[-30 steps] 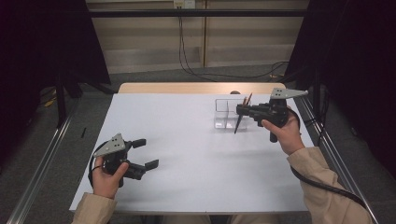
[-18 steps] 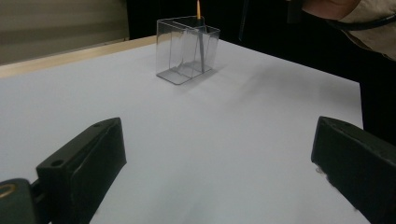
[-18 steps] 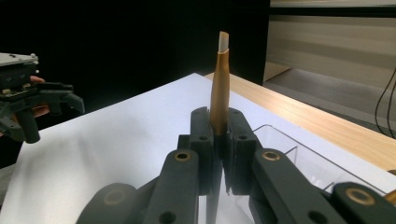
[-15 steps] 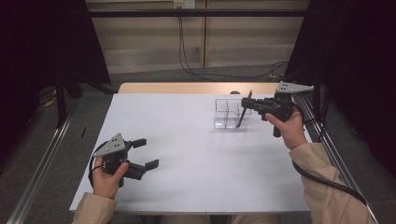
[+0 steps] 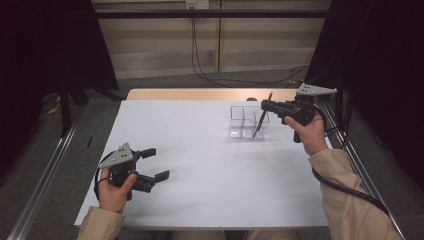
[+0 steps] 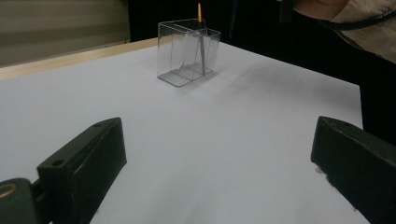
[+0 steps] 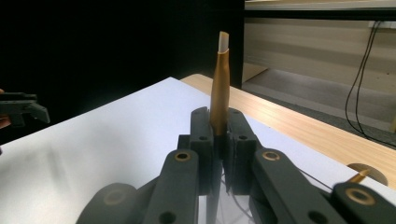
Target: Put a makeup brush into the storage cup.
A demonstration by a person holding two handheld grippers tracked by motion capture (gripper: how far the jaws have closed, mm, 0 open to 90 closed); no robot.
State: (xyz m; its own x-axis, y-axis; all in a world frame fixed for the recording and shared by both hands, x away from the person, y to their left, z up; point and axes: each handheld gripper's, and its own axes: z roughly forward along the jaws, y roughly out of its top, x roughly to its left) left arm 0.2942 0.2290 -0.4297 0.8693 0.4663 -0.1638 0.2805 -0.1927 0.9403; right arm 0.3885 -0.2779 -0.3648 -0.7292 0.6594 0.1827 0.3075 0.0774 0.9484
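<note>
My right gripper (image 5: 264, 105) is shut on a slim pen (image 5: 259, 123) with a dark lower shaft and a gold upper end (image 7: 219, 93). It holds the pen nearly upright over a clear divided box (image 5: 241, 126) at the table's far right. The pen's lower end reaches down into the box's right side (image 6: 202, 56). In the right gripper view the jaws (image 7: 219, 135) pinch the gold shaft. My left gripper (image 5: 157, 164) rests at the front left of the white table (image 5: 200, 150). Its jaws (image 6: 219, 163) are wide open with nothing between them.
The table's wooden far edge (image 5: 200, 94) lies behind the white sheet. Metal rails (image 5: 45, 175) run along both sides of the table. Cables (image 5: 200, 55) hang on the floor beyond. My left gripper (image 7: 21, 109) appears far off in the right gripper view.
The right hand has shifted slightly farther away and to the right with the pen. The pen has swung from a strong tilt to nearly upright at the box. The left gripper stayed put.
</note>
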